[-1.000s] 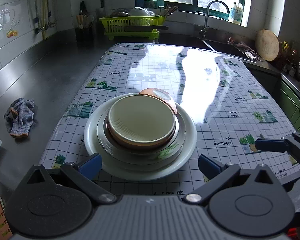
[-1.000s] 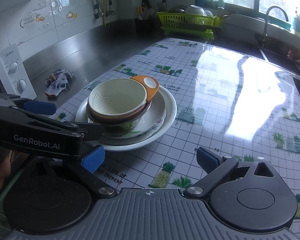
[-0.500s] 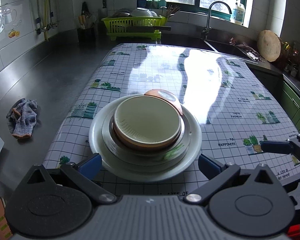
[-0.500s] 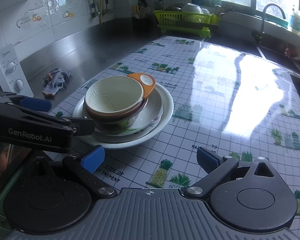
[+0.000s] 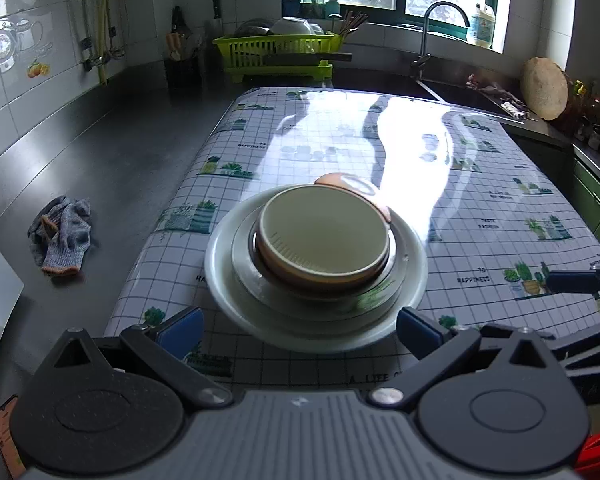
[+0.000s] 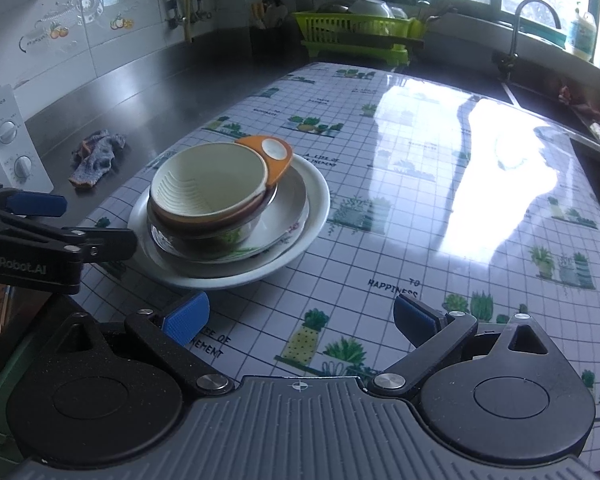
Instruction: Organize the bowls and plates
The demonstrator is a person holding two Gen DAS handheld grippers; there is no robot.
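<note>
Kitchen counter under a glossy plant-print grid cloth [image 5: 480, 208]: dishes gathered into one stack.

Wide white plate [image 6: 312, 216], smaller floral plate [image 6: 288, 216], steel bowl [image 6: 204, 236], cream ribbed bowl with orange handle [image 6: 208, 184] nested; stacking looks finished. My left gripper [image 5: 298, 330] and right gripper [image 6: 300, 318] gape apart, empty.

Crumpled grey glove [image 5: 62, 236] on dark counter [image 5: 112, 152], green dish rack [image 5: 278, 54] beside faucet [image 5: 440, 32]
</note>
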